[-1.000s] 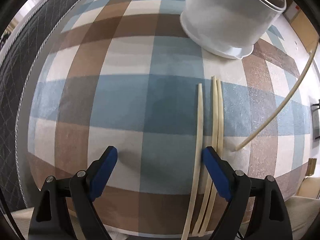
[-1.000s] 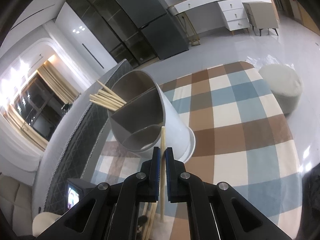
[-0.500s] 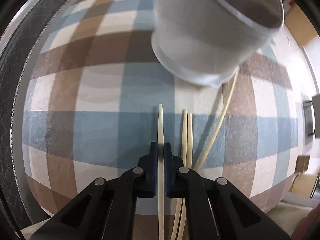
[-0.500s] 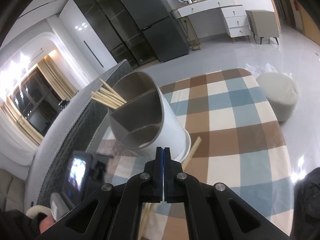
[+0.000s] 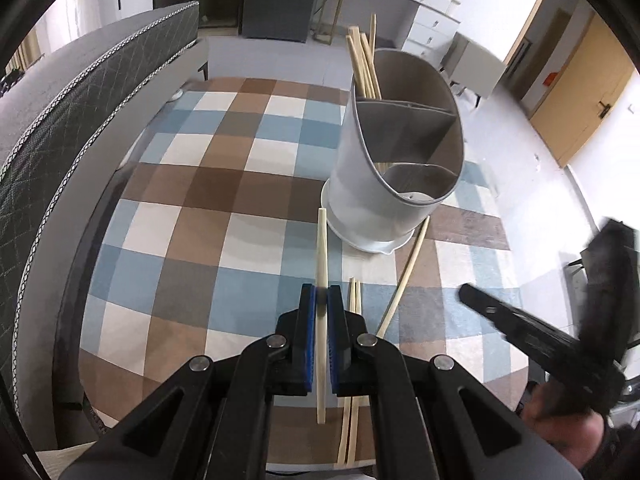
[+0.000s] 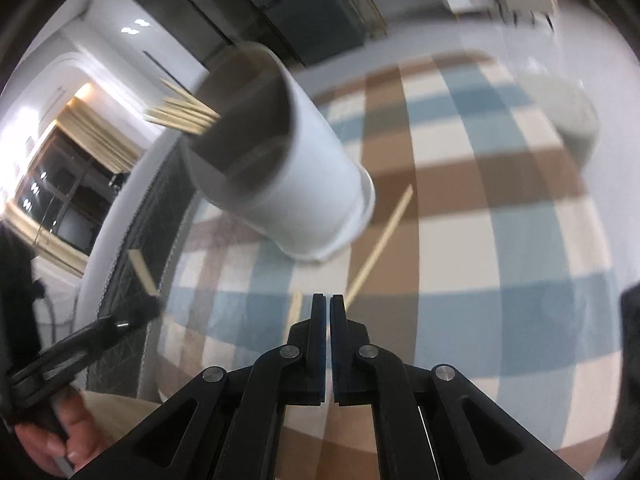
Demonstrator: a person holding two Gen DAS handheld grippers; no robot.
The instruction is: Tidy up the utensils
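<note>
My left gripper (image 5: 321,294) is shut on a pale chopstick (image 5: 321,248) and holds it off the checked tablecloth (image 5: 192,216), its tip pointing at the holder's base. The white divided utensil holder (image 5: 384,184) stands just beyond, with several chopsticks (image 5: 362,64) in its back compartment. Two chopsticks (image 5: 352,304) lie side by side on the cloth right of my fingers, and one more chopstick (image 5: 408,276) lies slanted against the holder's base. My right gripper (image 6: 328,300) hangs shut above the cloth with nothing in it. The right wrist view is blurred and shows the holder (image 6: 304,184) and slanted chopstick (image 6: 380,240).
A dark quilted sofa back (image 5: 60,120) runs along the table's left side. A round grey stool (image 6: 576,116) stands on the floor past the table's far edge. The left gripper (image 6: 148,304) with its chopstick shows at the left of the right wrist view.
My left gripper closed on one chopstick and lifted it off the cloth. The chopstick that the right gripper held now lies by the holder, and that gripper has sunk toward the table.
</note>
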